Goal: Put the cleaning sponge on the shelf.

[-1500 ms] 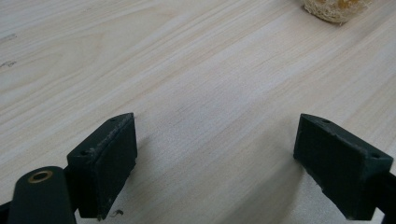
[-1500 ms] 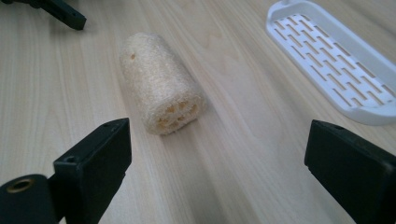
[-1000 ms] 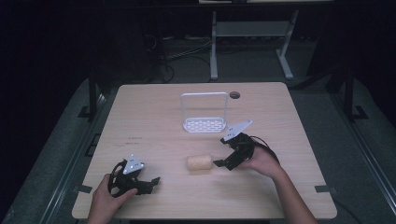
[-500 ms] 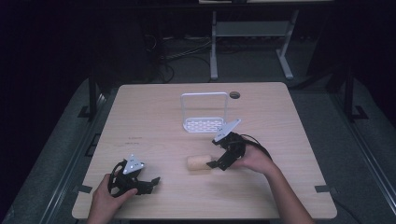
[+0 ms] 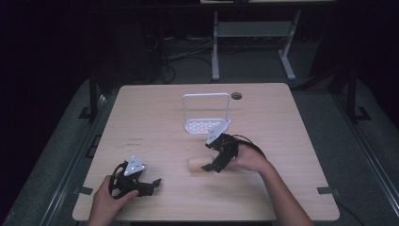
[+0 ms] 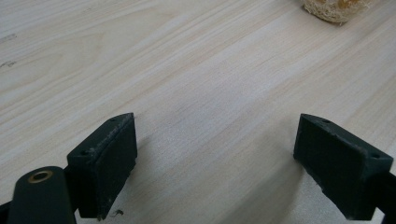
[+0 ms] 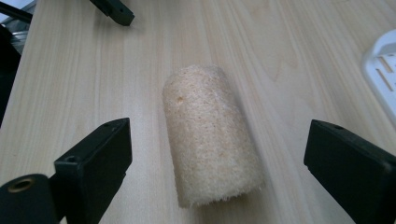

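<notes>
Advanced toward 9 o'clock, right gripper (image 5: 210,165) jaws apart astride loofah (image 7: 210,135) lying at table (image 5: 282,122) centre, grasp apparently imminent; left gripper (image 5: 149,184) at 7 o'clock, jaws apart, empty.

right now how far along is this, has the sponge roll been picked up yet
Not yet. Done: the right gripper is lined up, jaws open either side of the loofah roll. In hand: nothing; the roll lies on the table. Left: closing and lifting. The left gripper rests open.
</notes>
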Motion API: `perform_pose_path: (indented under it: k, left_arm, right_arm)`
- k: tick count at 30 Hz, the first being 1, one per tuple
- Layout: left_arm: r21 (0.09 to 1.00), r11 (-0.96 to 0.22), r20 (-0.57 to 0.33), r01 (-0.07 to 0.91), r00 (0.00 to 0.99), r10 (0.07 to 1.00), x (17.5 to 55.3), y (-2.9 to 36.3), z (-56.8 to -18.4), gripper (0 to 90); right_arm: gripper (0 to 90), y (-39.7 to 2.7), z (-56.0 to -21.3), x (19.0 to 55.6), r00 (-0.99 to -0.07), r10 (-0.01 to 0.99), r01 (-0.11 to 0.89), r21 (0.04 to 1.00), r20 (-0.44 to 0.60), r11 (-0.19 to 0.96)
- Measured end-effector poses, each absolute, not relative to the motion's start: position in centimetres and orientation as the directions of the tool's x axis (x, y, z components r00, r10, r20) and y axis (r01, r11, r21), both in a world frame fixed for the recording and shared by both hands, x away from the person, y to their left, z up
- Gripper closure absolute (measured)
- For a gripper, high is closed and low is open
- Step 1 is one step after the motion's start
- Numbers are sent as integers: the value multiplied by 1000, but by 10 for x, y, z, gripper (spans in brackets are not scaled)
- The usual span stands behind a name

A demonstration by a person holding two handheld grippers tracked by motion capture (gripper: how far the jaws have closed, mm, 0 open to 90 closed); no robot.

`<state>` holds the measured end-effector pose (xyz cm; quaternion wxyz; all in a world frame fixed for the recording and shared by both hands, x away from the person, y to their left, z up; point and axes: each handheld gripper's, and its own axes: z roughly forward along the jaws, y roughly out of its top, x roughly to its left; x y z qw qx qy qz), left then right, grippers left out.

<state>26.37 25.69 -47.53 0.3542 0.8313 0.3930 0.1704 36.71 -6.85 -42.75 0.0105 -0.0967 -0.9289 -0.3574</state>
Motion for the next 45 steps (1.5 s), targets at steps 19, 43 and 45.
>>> perform_pose_path:
  k: [19, 43, 45]
  left_arm:
    - [723, -440, 4, 533, 633, 774, 264, 257, -475, 129]
    - [723, -440, 4, 533, 633, 774, 264, 257, -475, 129]
    - [723, -440, 4, 533, 633, 774, 264, 257, -475, 129]
  right_arm:
    - [78, -48, -445, 370, -989, 123, 148, 617, 83, 773]
    - [206, -38, -454, 364, -995, 96, 85, 566, 10, 820]
    - [214, -38, -454, 364, -995, 95, 83, 565, 10, 821]
